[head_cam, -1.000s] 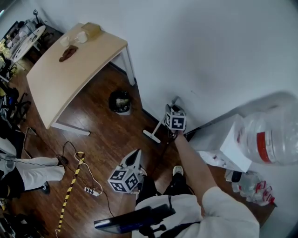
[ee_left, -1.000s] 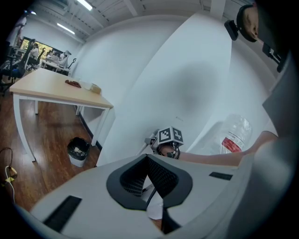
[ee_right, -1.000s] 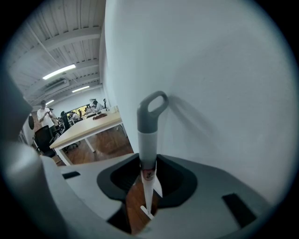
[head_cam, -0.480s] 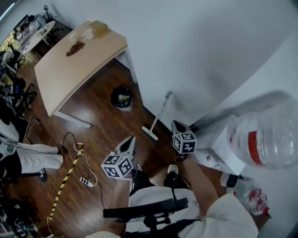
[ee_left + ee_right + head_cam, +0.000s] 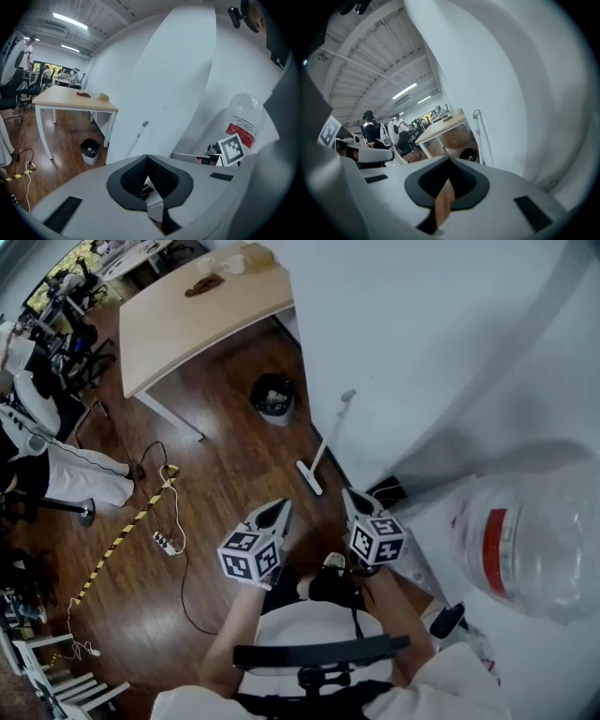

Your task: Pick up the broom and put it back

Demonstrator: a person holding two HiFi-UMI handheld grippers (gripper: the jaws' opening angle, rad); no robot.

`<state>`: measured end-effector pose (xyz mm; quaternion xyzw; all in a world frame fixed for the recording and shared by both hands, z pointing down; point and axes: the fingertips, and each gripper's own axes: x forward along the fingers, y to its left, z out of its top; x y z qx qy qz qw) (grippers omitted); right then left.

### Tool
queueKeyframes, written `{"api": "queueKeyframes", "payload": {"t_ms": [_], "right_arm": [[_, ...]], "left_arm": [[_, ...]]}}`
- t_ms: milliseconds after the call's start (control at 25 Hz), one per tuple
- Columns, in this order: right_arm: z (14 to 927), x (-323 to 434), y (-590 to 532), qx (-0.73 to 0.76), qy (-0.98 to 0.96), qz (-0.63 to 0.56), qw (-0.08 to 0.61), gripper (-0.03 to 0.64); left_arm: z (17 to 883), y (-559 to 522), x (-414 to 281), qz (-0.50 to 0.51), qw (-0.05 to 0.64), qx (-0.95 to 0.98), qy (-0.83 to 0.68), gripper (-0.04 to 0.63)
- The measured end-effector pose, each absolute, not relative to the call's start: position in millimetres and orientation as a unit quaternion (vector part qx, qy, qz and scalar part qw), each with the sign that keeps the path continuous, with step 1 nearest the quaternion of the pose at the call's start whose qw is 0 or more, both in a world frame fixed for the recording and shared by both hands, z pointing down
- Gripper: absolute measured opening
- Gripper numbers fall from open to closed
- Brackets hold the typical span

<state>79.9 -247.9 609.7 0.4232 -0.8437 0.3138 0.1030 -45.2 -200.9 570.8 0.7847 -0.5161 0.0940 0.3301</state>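
The broom (image 5: 323, 442) leans against the white wall, its head on the wood floor and its white handle tilted up to the right. It also shows in the left gripper view as a thin handle (image 5: 139, 133) and in the right gripper view (image 5: 480, 136). Neither gripper touches it. My left gripper (image 5: 281, 508) is held in front of my body, jaws together with nothing in them. My right gripper (image 5: 348, 494) sits beside it, just below the broom head, shut and empty.
A black waste bin (image 5: 273, 396) stands by the wall next to a light wooden table (image 5: 187, 315). A large water bottle (image 5: 530, 545) rises at the right. A power strip with cables (image 5: 161, 540) and striped tape (image 5: 122, 540) lie on the floor. A person (image 5: 56, 465) sits at left.
My right gripper has come away from the broom handle and drawn back toward my body, jaws shut. The left gripper has moved up beside it. The broom stays against the wall.
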Motion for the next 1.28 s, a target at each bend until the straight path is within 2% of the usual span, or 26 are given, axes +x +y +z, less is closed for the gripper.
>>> {"api": "queueKeyframes", "payload": {"t_ms": [360,640,1120,1280], "right_arm": [[618.4,67.9,-183.1,0.389,-0.848,0.348,0.098,0.012],[598.4,51.9,-121.9,0.380,-0.864,0.317,0.098,0.012],[532.6,83.6,108.9,0.423,-0.867,0.236,0.120,0.012],[511.4,107.5,166.6,0.447,-0.857,0.237,0.101,0.012]], "left_arm": [[559.8,-145.1,-49.9,0.093,0.323,0.765,-0.549,-0.011],[547.7,-72.6,-64.6,0.069,0.311,0.766,-0.559,-0.011],[522.4,136.4,-54.6,0.013,0.293,0.803,-0.519,-0.012],[511.7,192.1,-30.2,0.001,0.293,0.820,-0.491,-0.011]]}}
